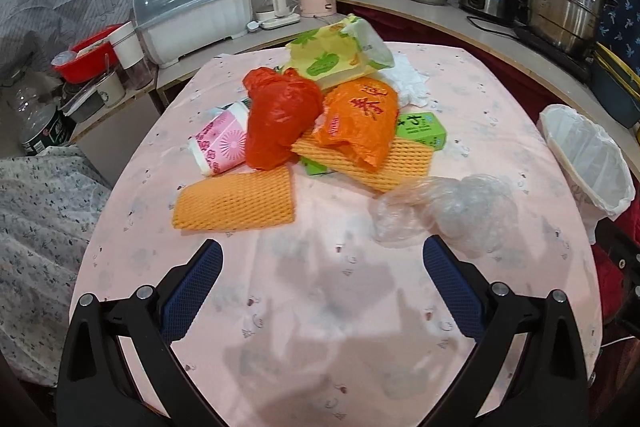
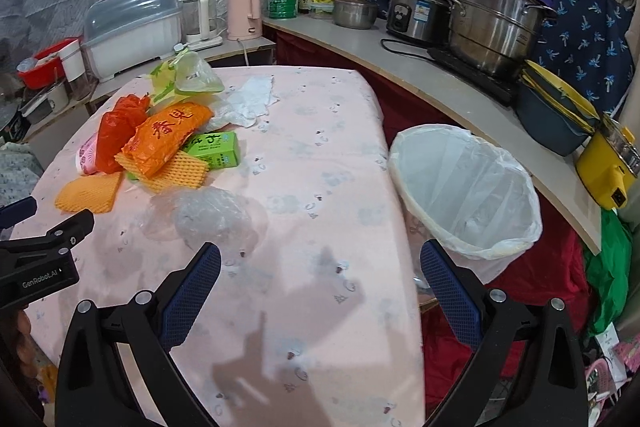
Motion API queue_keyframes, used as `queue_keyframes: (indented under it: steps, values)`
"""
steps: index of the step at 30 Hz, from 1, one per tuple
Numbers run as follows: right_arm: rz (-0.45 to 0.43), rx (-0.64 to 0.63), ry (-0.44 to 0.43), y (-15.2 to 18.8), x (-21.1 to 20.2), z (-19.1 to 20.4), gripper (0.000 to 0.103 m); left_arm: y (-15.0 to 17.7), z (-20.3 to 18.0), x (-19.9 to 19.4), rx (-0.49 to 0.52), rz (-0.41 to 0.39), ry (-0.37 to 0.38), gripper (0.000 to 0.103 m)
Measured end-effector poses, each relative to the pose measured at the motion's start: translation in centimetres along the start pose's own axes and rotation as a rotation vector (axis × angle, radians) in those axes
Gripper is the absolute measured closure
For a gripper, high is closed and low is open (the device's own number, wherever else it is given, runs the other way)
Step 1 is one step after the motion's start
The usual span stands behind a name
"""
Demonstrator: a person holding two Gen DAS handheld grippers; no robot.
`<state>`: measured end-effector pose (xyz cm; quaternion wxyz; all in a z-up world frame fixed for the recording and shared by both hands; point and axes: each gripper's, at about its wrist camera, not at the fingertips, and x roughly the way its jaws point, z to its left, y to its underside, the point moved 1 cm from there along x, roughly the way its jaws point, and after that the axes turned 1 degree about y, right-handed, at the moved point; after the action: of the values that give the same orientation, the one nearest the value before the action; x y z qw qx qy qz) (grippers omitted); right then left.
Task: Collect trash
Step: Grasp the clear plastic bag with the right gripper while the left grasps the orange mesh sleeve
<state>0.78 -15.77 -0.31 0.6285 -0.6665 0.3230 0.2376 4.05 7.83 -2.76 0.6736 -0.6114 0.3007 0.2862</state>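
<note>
A pile of trash lies on the pink table (image 1: 320, 307): a red plastic bag (image 1: 276, 115), an orange printed bag (image 1: 360, 119), two orange foam nets (image 1: 236, 201), a pink paper cup (image 1: 220, 143), a green carton (image 1: 422, 129), a yellow-green wrapper (image 1: 332, 55), white tissue (image 1: 408, 83) and crumpled clear plastic (image 1: 444, 213). My left gripper (image 1: 322, 257) is open and empty, just short of the pile. My right gripper (image 2: 320, 259) is open and empty over the table's right edge, between the clear plastic (image 2: 208, 217) and the white-lined trash bin (image 2: 464, 187). The left gripper also shows in the right wrist view (image 2: 44, 227).
A counter (image 2: 460, 99) curves behind and to the right, holding steel pots (image 2: 496, 27), a rice cooker (image 2: 416, 11), a pink kettle (image 2: 244, 11), a lidded dish rack (image 2: 132, 31) and a yellow appliance (image 2: 608, 167). Red cloth (image 2: 520, 287) hangs below the bin.
</note>
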Motion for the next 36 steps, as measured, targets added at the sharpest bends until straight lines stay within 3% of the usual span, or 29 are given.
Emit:
queue_keyframes:
  steps: [9, 20, 24, 28, 34, 36]
  values:
    - [0.022, -0.103, -0.074, -1.3, 4.3, 6.8, 0.014, -0.1, 6.1, 3.5, -0.054, 0.03, -0.015, 0.007]
    - [0.114, -0.108, -0.095, -1.9, 9.8, 9.6, 0.018, -1.1, 8.5, 9.1, -0.056, 0.08, 0.016, 0.007]
    - [0.158, -0.083, -0.111, -1.8, 11.4, 9.5, 0.023, -1.2, 8.4, 11.2, -0.053, 0.121, 0.035, 0.007]
    - [0.192, -0.073, -0.14, -1.5, 12.4, 9.5, 0.038, -1.0, 8.4, 12.2, -0.063, 0.136, 0.055, 0.008]
    - [0.209, -0.078, -0.182, -1.0, 12.9, 10.0, 0.061, -1.0, 7.4, 11.7, -0.037, 0.108, 0.081, 0.034]
    - [0.208, -0.075, -0.199, -0.9, 12.9, 10.0, 0.067, -1.0, 7.0, 11.3, -0.033, 0.103, 0.088, 0.053]
